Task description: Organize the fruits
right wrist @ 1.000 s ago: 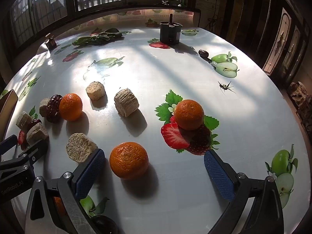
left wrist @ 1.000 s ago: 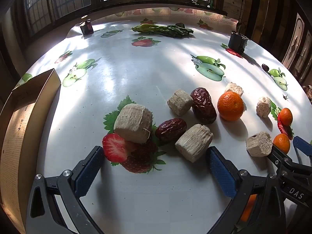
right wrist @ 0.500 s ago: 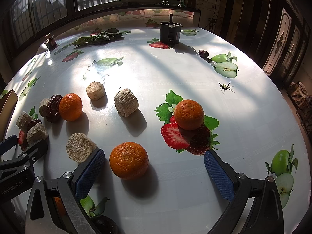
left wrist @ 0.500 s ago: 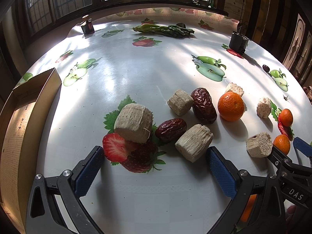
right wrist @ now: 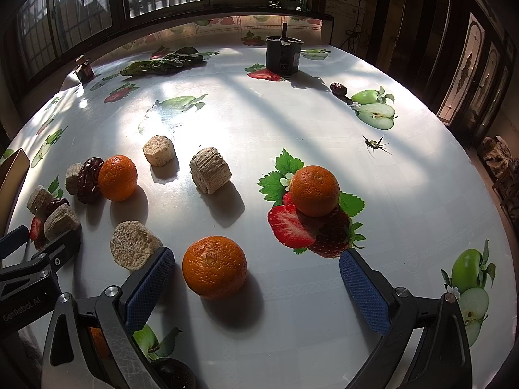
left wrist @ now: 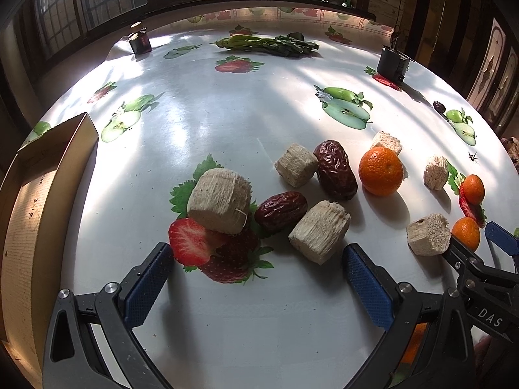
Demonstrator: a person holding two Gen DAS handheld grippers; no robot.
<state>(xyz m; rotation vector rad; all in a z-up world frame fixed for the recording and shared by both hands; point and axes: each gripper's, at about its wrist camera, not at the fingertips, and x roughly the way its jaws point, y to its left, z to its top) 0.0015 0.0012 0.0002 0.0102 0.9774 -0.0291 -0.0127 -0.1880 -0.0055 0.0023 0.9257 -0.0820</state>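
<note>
Two hand-held grippers hover low over a desk point(left wrist: 227, 123) covered in fruit-print oilcloth. "DAS" is printed on the right gripper's point(right wrist: 256, 275) arm where it enters the left wrist view; "GenRobot.AI" shows on the left gripper's point(left wrist: 256, 269) arm in the right wrist view. Both sets of jaws stand wide and hold nothing. Ahead of the left gripper lie two red dates point(left wrist: 280, 206) among pale fibrous chunks point(left wrist: 219, 200), beside a mandarin point(left wrist: 380, 171). A second mandarin point(right wrist: 214, 266) sits between the right gripper's blue pads, a third point(right wrist: 314, 190) on a printed strawberry beyond. Only the left view shows the cardboard box point(left wrist: 39, 201), cut off at the frame edge, with faint handwriting too small to read. A dark cylindrical device point(right wrist: 283, 54) carries a label that cannot be read. An insect point(right wrist: 373, 144) rests nearby.
</note>
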